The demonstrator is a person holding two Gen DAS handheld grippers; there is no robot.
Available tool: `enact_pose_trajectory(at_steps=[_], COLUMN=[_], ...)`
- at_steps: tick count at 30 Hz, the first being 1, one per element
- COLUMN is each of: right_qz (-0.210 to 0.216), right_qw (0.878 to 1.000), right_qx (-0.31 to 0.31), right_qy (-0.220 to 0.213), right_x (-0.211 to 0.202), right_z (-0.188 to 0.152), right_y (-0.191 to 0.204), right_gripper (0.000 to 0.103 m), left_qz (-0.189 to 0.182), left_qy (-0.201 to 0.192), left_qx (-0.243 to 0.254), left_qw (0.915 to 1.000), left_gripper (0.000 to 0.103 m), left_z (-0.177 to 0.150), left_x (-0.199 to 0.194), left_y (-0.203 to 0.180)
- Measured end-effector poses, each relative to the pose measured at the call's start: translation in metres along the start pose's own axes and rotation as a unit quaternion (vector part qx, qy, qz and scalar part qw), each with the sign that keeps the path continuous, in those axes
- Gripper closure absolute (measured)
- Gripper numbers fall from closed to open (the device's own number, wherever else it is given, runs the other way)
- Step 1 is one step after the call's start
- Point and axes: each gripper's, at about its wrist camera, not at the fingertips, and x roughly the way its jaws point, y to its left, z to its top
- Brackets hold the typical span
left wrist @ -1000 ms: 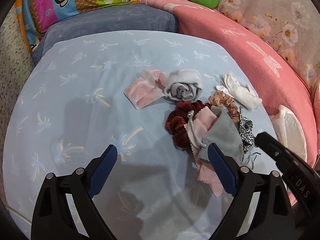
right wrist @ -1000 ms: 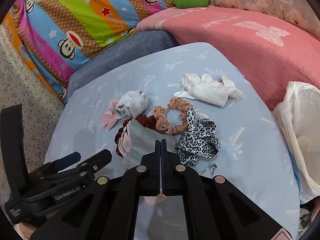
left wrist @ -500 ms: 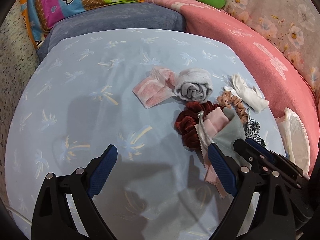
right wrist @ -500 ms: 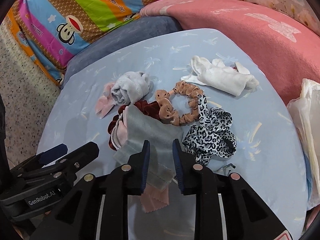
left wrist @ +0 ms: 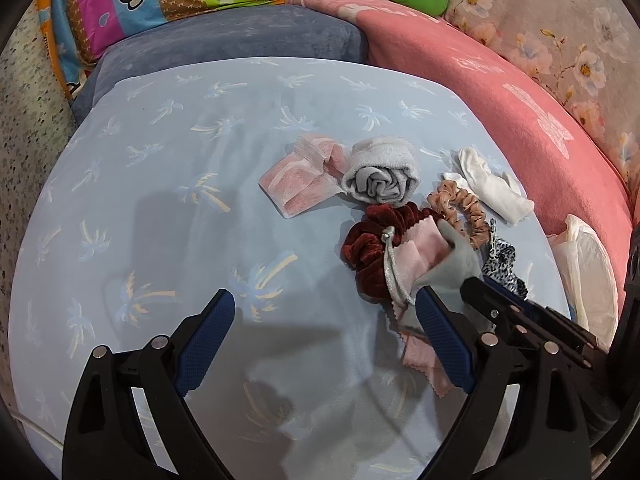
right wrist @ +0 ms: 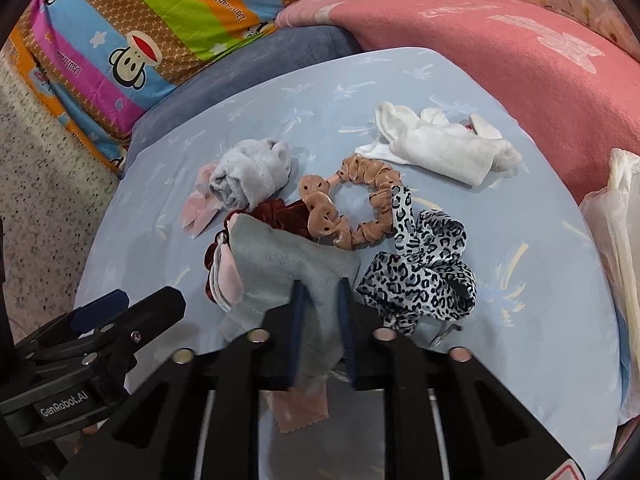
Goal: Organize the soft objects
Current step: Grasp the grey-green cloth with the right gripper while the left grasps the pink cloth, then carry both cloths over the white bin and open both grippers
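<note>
A pale blue cloth [left wrist: 168, 184] printed with faint palm trees covers the tabletop, and the soft things lie bunched toward its right side. A grey plush pouch [right wrist: 288, 256] with a silvery drawstring and a pink pinked-edge cloth [left wrist: 416, 256] tucked in its mouth lies nearest; the same pink cloth pokes out below it with a zigzag edge. The right gripper [right wrist: 319, 332] has its dark blue fingers [right wrist: 295, 332] parted a little, one on each side of the pouch's lower end, which sits in the gap between them; whether the pads press the fabric cannot be told. The left gripper [left wrist: 324, 344] hangs over bare cloth with its textured blue fingers [left wrist: 208, 340] spread wide and nothing between them, the pouch just beyond its right finger. Under the pouch's top edge shows a dark red velvet scrunchie [left wrist: 368, 248], crumpled and deep-piled. Touching it is a tan dotted scrunchie [right wrist: 348, 208], a gathered satin ring, and beside that a leopard-print scrunchie [right wrist: 420, 268] in black and pale blue. Behind them lie a rolled grey fleece sock [left wrist: 380, 176], a flat pink striped sock [left wrist: 300, 180] and a white fuzzy sock [right wrist: 440, 148]. A crinkled white plastic bag [right wrist: 616, 240] stands at the right edge.
</note>
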Motion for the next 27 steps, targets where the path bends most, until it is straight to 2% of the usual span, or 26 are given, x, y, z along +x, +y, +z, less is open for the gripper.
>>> enact_pose_trajectory(at_steps=[9,15,18,21,23,24,27], right_qz=[0.015,-0.003,-0.006,-0.009,-0.01,-0.011,-0.012], right_qw=[0.998,0.996,0.996,0.995,0.995,0.995,0.994], right_qx=[0.016,0.026,0.037,0.041,0.045,0.048,0.055], right_qy=[-0.052,-0.082,-0.082,-0.087,-0.09,-0.091,-0.095], right_x=[-0.055,-0.088,-0.097,-0.106,-0.11,-0.112,-0.117], right_z=[0.002,0.008,0.007,0.006,0.005,0.004,0.004], right_y=[-0.014,-0.029,-0.038,-0.044,-0.047,-0.049,-0.054], right_gripper=[0.1,0.1,0.1,0.1,0.1,0.1,0.1], left_qz=[-0.013,-0.031,-0.039,-0.028,-0.022,-0.017,-0.005], left_qy=[0.003,0.009,0.026,0.039,0.051,0.054,0.043], left_qx=[0.025,0.044,0.05,0.059,0.059,0.059,0.075], left_qw=[0.9996,0.9985,0.9976,0.9971,0.9967,0.9967,0.9962], left_gripper=[0.016,0.021,0.029,0.035,0.048,0.049,0.065], left_z=[-0.003,-0.006,-0.008,-0.012,-0.014,-0.015,-0.017], left_x=[-0.001,0.004,0.015,0.028,0.038,0.041,0.04], left_y=[-0.021,-0.042,-0.053,-0.062,-0.063,-0.064,-0.07])
